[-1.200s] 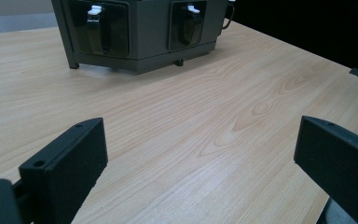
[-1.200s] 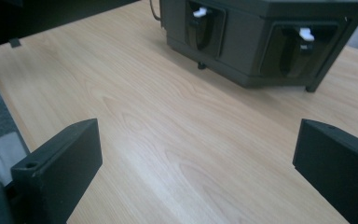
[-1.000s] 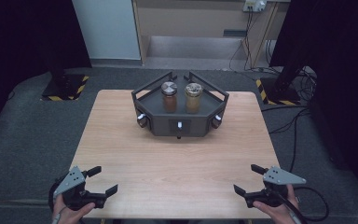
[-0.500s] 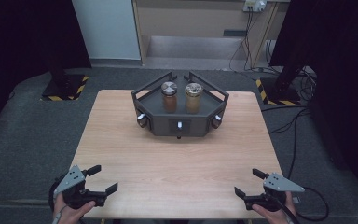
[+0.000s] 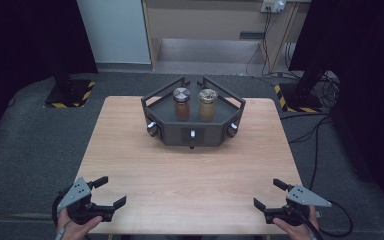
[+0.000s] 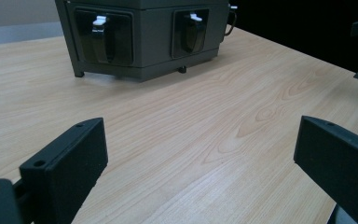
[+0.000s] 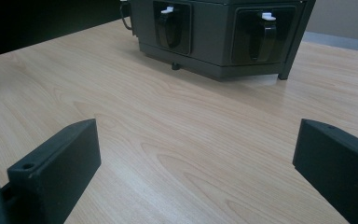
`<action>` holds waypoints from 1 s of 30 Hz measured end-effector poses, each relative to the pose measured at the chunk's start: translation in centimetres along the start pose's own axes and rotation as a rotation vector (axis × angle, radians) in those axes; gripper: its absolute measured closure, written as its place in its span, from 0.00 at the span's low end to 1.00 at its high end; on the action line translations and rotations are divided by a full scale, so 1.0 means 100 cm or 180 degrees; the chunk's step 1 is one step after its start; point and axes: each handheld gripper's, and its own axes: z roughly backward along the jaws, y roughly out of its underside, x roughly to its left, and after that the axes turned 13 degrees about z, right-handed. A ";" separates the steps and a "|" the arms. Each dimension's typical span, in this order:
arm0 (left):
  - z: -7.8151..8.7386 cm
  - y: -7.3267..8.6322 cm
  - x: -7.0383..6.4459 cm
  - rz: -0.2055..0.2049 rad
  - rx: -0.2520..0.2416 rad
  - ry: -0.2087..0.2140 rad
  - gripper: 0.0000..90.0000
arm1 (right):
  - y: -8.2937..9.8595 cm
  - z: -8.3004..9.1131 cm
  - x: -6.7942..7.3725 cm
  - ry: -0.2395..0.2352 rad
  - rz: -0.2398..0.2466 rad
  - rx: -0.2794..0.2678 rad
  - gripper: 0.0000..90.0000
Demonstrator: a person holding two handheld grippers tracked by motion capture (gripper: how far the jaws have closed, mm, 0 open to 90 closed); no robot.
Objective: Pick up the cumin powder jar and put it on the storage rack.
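A dark grey angular box (image 5: 192,131) with knobs on its faces stands at the far middle of the wooden table (image 5: 190,175). On its top tray stand two jars: one with a silver lid (image 5: 181,102) and one with a gold lid (image 5: 207,103). My left gripper (image 5: 110,191) rests at the table's near left corner, open and holding nothing. My right gripper (image 5: 269,194) sits at the near right corner, open too. In the left gripper view the box (image 6: 144,37) shows two switch levers, far beyond the gripper (image 6: 200,154). In the right gripper view the box (image 7: 219,32) lies ahead of the spread jaws.
Bare wood lies between both grippers and the box. Dark floor surrounds the table. Black stands with yellow-striped bases (image 5: 70,92) stand at the back left and right. Cables (image 5: 320,130) trail on the floor at the right.
Both hands have drawn slightly back toward the near edge of the table. Jaws stay open. The box and jars have not moved.
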 end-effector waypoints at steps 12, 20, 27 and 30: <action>0.003 0.002 0.000 0.0010 -0.0081 -0.0021 0.02 | 0.001 0.001 0.001 0.0030 -0.0016 -0.0003 0.02; 0.004 0.003 0.000 -0.0005 -0.0127 -0.0031 0.02 | 0.002 0.002 0.001 0.0079 -0.0028 -0.0021 0.01; 0.004 0.003 0.000 -0.0018 -0.0141 -0.0028 0.02 | 0.004 0.003 0.000 0.0094 -0.0076 -0.0049 0.01; 0.004 0.003 0.000 -0.0018 -0.0138 -0.0031 0.02 | 0.005 0.003 0.000 0.0103 -0.0082 -0.0057 0.01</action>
